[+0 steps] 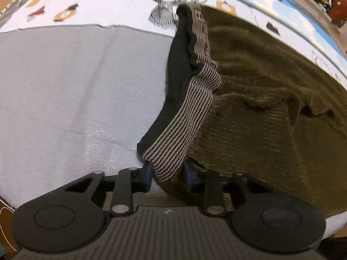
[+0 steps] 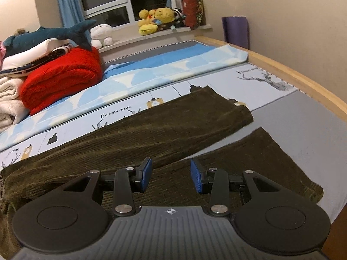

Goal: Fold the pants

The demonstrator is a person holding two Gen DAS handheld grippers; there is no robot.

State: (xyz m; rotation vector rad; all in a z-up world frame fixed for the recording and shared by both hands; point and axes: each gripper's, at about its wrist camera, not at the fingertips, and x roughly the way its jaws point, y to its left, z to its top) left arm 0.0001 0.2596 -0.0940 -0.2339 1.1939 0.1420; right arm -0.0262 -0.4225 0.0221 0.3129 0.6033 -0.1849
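Dark olive corduroy pants lie spread on the bed, both legs reaching away to the right. In the left wrist view the pants fill the right side, with the striped elastic waistband lifted and folded back. My left gripper has the near corner of the waistband between its blue pads, lifted off the sheet. My right gripper is open and empty, hovering just above the pants where the two legs part.
The bed has a grey sheet and a white printed sheet with a light blue blanket. A red blanket stack and plush toys sit at the back. A wooden bed rail runs along the right.
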